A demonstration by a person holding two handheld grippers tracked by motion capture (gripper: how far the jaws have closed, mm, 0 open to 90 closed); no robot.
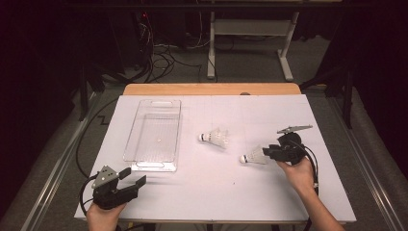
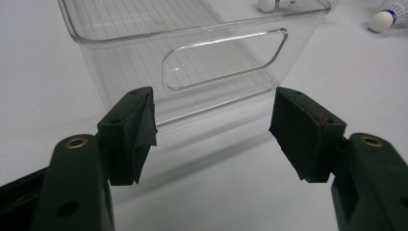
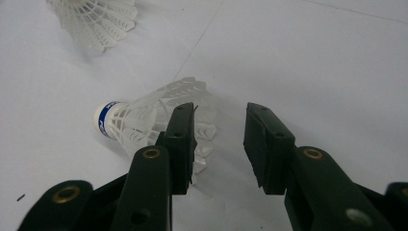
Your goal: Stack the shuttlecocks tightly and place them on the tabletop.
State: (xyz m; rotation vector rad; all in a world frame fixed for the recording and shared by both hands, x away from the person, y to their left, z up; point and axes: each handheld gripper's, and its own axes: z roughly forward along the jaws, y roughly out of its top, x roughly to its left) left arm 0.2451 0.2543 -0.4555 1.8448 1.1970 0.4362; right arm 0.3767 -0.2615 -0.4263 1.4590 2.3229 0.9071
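On the table (image 1: 207, 197), the bin (image 1: 155, 137) lies left of two shuttlecocks (image 1: 215, 138) (image 1: 253, 157), one nearer the front.

Bare worktop (image 1: 211, 187) lies open between your two claws; the clear bin (image 1: 155, 134) blocks your left claw (image 1: 131, 177) ahead, while a shuttlecock's (image 3: 144, 120) skirt crowds your right claw (image 3: 219, 139).
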